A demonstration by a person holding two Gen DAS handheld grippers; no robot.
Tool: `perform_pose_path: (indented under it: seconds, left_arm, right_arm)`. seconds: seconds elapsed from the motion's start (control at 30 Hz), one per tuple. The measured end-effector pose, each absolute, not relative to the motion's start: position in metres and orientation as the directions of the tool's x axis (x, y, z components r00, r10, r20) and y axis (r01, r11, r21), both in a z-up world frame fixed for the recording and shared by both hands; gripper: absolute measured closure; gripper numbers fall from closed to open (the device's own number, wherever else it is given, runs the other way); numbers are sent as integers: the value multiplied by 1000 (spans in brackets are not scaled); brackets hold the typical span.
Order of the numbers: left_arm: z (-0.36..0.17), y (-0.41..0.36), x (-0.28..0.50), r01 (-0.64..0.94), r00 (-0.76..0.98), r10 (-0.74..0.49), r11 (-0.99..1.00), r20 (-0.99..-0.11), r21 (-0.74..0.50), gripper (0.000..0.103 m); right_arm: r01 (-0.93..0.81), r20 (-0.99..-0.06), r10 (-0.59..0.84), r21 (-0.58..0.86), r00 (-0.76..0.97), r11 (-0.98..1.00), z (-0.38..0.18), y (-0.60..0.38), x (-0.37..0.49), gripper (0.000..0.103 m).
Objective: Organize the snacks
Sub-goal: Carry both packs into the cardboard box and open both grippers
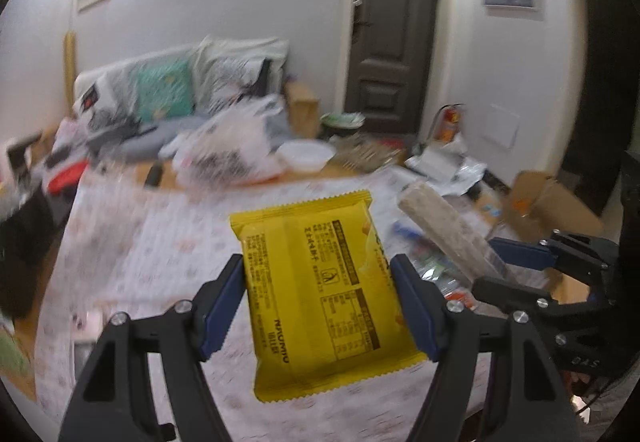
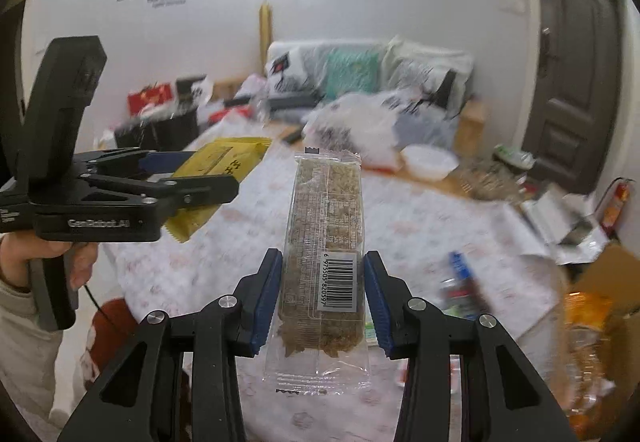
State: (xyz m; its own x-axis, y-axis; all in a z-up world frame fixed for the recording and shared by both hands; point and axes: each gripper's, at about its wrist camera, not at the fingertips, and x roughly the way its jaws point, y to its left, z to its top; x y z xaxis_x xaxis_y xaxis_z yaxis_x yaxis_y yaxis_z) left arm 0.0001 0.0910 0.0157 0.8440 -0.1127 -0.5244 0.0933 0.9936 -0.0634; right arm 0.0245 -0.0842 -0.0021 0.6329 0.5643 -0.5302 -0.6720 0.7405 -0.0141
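Note:
My left gripper (image 1: pixel 318 298) is shut on a yellow snack packet (image 1: pixel 320 282) and holds it in the air above the table with the patterned cloth (image 1: pixel 160 242). My right gripper (image 2: pixel 323 294) is shut on a clear-wrapped brown cereal bar (image 2: pixel 326 226) with a barcode, also held above the table. In the left wrist view the right gripper (image 1: pixel 516 262) and its bar (image 1: pixel 440 226) are at the right. In the right wrist view the left gripper (image 2: pixel 192 178) with the yellow packet (image 2: pixel 220 170) is at the left.
Several loose snack wrappers (image 2: pixel 460 290) lie on the cloth at the right. A white plastic bag (image 2: pixel 352 130) and a white bowl (image 2: pixel 430 160) stand at the far end. Cardboard boxes (image 1: pixel 552 206) sit on the floor at the right. A sofa (image 1: pixel 160 90) is behind.

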Motion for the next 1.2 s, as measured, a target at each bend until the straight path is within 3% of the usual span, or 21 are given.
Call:
perform_pose_path:
  seconds: [0.27, 0.47, 0.83, 1.2]
  left_arm:
    - [71, -2, 5, 264, 851, -236, 964, -470, -7, 33]
    - [84, -91, 29, 389, 806, -323, 920, -495, 33, 33]
    - [59, -221, 74, 529, 684, -428, 849, -591, -2, 33]
    - [16, -251, 111, 512, 596, -421, 855, -684, -81, 33]
  right_arm:
    - [-582, -444, 517, -13, 732, 813, 33, -169, 12, 66]
    - [-464, -454, 420, 15, 786, 886, 33, -242, 20, 66]
    - [-320, -523, 307, 68, 795, 945, -3, -333, 44, 66]
    - [-298, -586, 279, 67, 761, 952, -31, -352, 71, 66]
